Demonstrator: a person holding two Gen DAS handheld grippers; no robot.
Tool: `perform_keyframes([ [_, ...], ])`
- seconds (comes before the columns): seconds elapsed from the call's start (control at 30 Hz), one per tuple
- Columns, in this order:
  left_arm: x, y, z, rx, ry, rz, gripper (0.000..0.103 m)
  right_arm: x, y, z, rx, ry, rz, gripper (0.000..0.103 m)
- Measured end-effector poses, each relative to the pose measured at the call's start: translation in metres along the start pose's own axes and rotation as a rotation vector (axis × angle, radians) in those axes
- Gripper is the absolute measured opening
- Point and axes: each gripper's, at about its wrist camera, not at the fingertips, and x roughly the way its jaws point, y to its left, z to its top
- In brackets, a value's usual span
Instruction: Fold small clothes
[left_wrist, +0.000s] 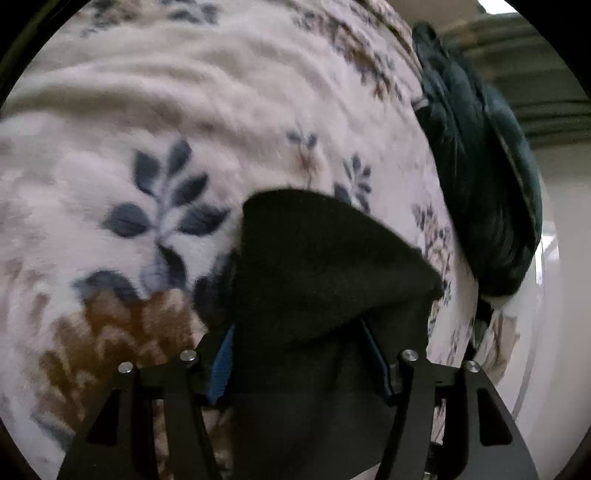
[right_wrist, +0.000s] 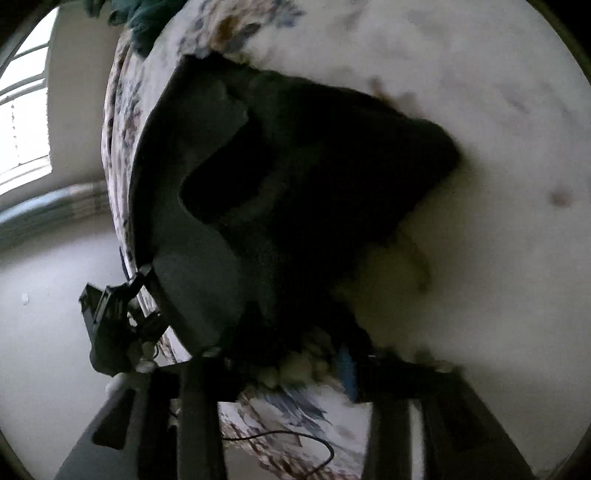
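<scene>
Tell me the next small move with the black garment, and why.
Probably lower the left gripper and lay the black garment flat on the floral blanket. In the left wrist view the cloth bunches between its fingers and drapes over them, above the blanket. In the right wrist view it lies rumpled ahead of the right gripper, not yet squared.

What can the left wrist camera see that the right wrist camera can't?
Only the left wrist view shows the big blue leaf print and the brown patch on the blanket. Only the right wrist view shows the bright window, a thin black cable and the other gripper from the side. Both show the black garment, the floral blanket and a dark green cloth.
</scene>
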Motion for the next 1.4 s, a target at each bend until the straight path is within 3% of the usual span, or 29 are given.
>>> perform_keyframes([
  [0.17, 0.025, 0.005, 0.012, -0.043, -0.027, 0.015, 0.067, -0.049, 0.005, 0.017, -0.153, -0.079, -0.159, 0.067],
  [0.27, 0.043, 0.007, 0.036, -0.062, -0.057, 0.049, 0.067, -0.073, 0.015, 0.045, -0.194, -0.133, -0.196, 0.067],
  [0.33, 0.047, 0.011, 0.043, -0.112, -0.074, 0.019, 0.068, -0.082, 0.023, 0.072, -0.237, -0.16, -0.183, 0.067],
  [0.47, 0.034, 0.011, 0.04, -0.118, -0.104, 0.003, 0.068, -0.056, 0.072, 0.127, -0.351, -0.135, -0.154, 0.067],
  [0.63, 0.016, 0.007, 0.026, -0.049, -0.13, 0.081, 0.066, 0.015, 0.122, 0.185, -0.469, -0.038, -0.153, 0.067],
  [0.67, 0.013, 0.006, 0.024, -0.038, -0.138, 0.096, 0.066, 0.022, 0.129, 0.189, -0.493, -0.036, -0.158, 0.055],
  [0.7, 0.011, 0.005, 0.023, -0.028, -0.143, 0.101, 0.066, 0.027, 0.138, 0.192, -0.52, -0.06, -0.177, 0.012],
  [0.73, 0.011, 0.005, 0.021, -0.02, -0.144, 0.108, 0.066, 0.029, 0.149, 0.195, -0.549, -0.092, -0.187, 0.006],
  [0.87, 0.017, 0.01, 0.022, -0.029, -0.141, 0.095, 0.066, 0.007, 0.174, 0.185, -0.614, -0.228, -0.198, 0.006],
  [0.93, 0.021, 0.013, 0.026, -0.038, -0.143, 0.084, 0.066, 0.011, 0.179, 0.188, -0.626, -0.248, -0.244, 0.006],
  [1.07, 0.018, 0.015, 0.025, -0.049, -0.146, 0.079, 0.067, 0.036, 0.167, 0.206, -0.596, -0.086, -0.313, 0.009],
  [1.2, 0.0, 0.009, 0.003, -0.011, -0.157, 0.102, 0.066, -0.009, 0.152, 0.191, -0.535, -0.119, -0.233, 0.05],
  [1.33, -0.016, 0.006, -0.031, 0.015, -0.153, 0.111, 0.066, -0.006, 0.131, 0.146, -0.598, 0.036, -0.258, 0.055],
  [1.4, -0.019, 0.008, -0.048, 0.002, -0.139, 0.108, 0.066, -0.003, 0.107, 0.128, -0.565, 0.095, -0.333, 0.055],
])
